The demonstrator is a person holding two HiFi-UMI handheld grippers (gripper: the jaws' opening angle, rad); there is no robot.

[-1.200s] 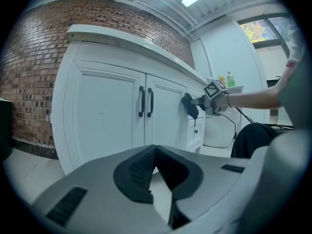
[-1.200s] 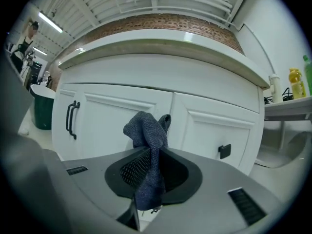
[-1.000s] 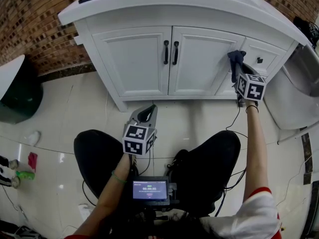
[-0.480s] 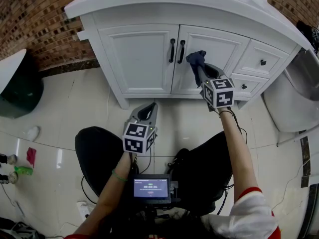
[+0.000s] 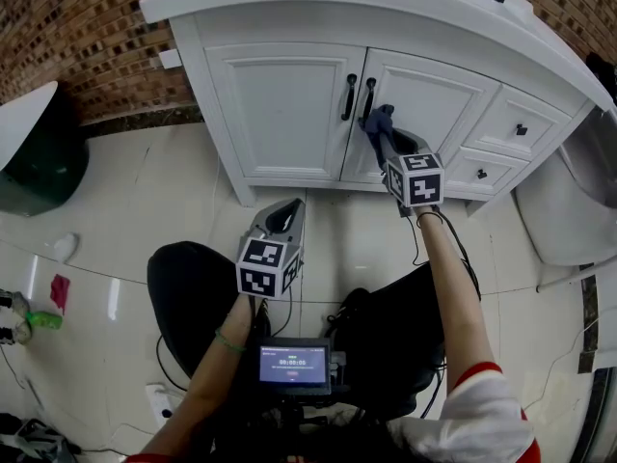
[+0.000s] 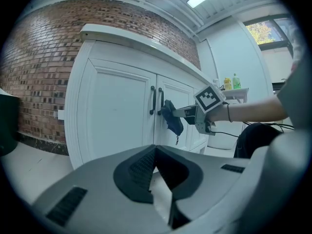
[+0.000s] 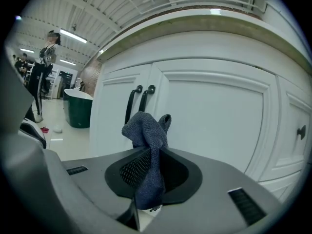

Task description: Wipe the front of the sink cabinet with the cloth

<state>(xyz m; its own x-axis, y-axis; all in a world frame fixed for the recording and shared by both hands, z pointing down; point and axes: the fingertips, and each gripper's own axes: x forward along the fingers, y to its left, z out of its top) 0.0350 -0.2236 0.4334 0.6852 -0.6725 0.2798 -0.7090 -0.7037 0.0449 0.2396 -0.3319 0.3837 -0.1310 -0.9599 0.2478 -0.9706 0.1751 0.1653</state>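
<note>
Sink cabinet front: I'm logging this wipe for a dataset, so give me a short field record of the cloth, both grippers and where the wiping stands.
cloth: dark blue, bunched, pinched between jaws
right gripper: shut on cloth, raised at the right door, beside its black handle
left gripper: shut, empty, low over the floor, away from the sink cabinet
contact: cloth looks pressed to the door, not certain
</note>
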